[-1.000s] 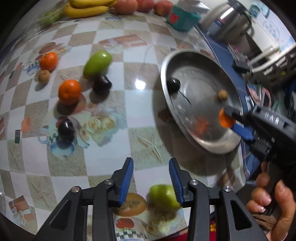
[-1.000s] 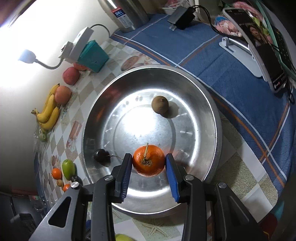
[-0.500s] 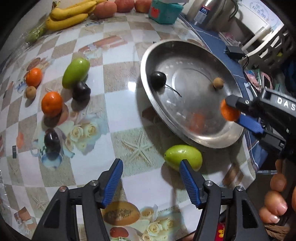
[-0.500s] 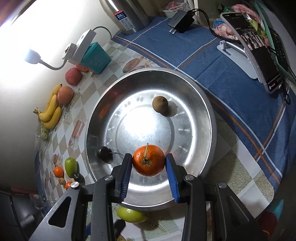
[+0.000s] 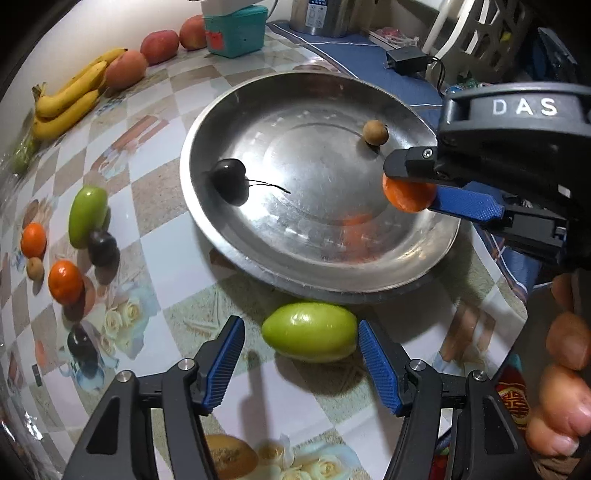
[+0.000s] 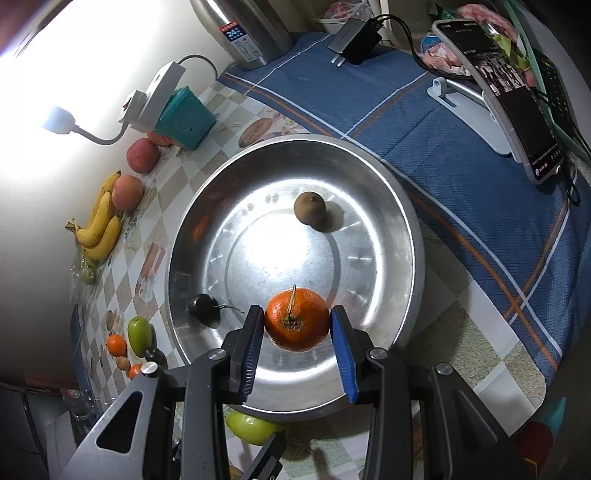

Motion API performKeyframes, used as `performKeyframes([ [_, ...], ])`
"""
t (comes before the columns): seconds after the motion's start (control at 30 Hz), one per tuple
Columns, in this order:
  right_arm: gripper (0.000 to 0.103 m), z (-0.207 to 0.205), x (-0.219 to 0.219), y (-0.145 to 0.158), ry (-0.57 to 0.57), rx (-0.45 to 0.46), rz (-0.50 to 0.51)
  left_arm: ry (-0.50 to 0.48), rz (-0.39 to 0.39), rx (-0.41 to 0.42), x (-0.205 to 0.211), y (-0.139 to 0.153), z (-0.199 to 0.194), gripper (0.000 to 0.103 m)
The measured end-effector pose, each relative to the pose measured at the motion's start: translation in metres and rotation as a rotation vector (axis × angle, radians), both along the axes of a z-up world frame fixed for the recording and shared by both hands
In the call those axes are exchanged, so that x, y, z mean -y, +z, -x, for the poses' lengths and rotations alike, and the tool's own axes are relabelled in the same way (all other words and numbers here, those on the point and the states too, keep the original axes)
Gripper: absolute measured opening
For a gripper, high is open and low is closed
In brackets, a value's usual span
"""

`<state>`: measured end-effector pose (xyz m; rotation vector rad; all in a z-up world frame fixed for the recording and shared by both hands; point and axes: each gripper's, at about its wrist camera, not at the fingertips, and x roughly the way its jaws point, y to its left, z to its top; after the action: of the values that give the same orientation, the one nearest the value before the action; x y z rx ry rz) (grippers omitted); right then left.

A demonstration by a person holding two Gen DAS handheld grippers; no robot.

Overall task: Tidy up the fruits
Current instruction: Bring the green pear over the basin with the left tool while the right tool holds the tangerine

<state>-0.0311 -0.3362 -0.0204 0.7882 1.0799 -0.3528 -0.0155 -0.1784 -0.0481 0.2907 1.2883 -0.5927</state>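
A steel bowl [image 5: 436, 254] [image 6: 402, 206] holds a dark cherry [image 5: 229, 180] [image 6: 201, 306] and a small brown fruit [image 5: 375, 132] [image 6: 309, 207]. My right gripper [image 6: 297, 341] is shut on an orange mandarin [image 6: 297, 319] [image 5: 408, 194] and holds it above the bowl's near side. My left gripper [image 5: 301, 363] is open, its fingers on either side of a green fruit [image 5: 310, 331] [image 6: 251, 428] that lies on the table in front of the bowl, not touching it.
On the checkered table to the left lie another green fruit [image 5: 88, 216], two mandarins [image 5: 65, 281], dark plums [image 5: 102, 248], bananas [image 5: 66, 107] and apples [image 5: 162, 46]. A teal box [image 5: 234, 31], kettle [image 6: 243, 29], charger [image 6: 354, 40] and phone stand [image 6: 495, 96] sit behind.
My left gripper has opened wider and swung toward the bowl, and the green fruit now lies ahead between its fingers. The right gripper still holds the mandarin over the bowl.
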Motion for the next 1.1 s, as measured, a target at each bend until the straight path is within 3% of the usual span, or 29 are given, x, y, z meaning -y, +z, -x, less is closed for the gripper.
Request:
performKeyframes([
  [0.17,0.038,-0.001,0.0,-0.002,0.002,-0.006,-0.003,-0.018,0.018,0.01,0.01,-0.003,-0.001,0.058],
  [0.4,0.038,-0.001,-0.001,-0.003,0.001,-0.008,-0.005,-0.025,0.016,0.01,0.011,0.0,0.0,0.057],
  [0.57,0.038,-0.001,-0.001,-0.004,-0.001,-0.011,-0.01,0.023,0.03,-0.001,-0.006,0.006,-0.003,0.057],
  [0.73,0.039,-0.001,-0.002,-0.007,-0.001,-0.02,-0.017,0.126,0.093,0.0,-0.034,0.018,-0.014,0.057],
  [0.87,0.039,-0.002,-0.002,-0.012,-0.002,-0.034,-0.025,0.189,0.184,0.073,-0.054,0.044,-0.022,0.057],
  [1.0,0.039,-0.004,-0.002,-0.014,-0.001,-0.037,-0.027,0.194,0.224,0.137,-0.048,0.055,-0.031,0.057],
  [1.1,0.039,-0.003,0.0,-0.014,-0.008,-0.033,-0.028,0.181,0.256,0.1,-0.033,0.049,-0.044,0.057],
])
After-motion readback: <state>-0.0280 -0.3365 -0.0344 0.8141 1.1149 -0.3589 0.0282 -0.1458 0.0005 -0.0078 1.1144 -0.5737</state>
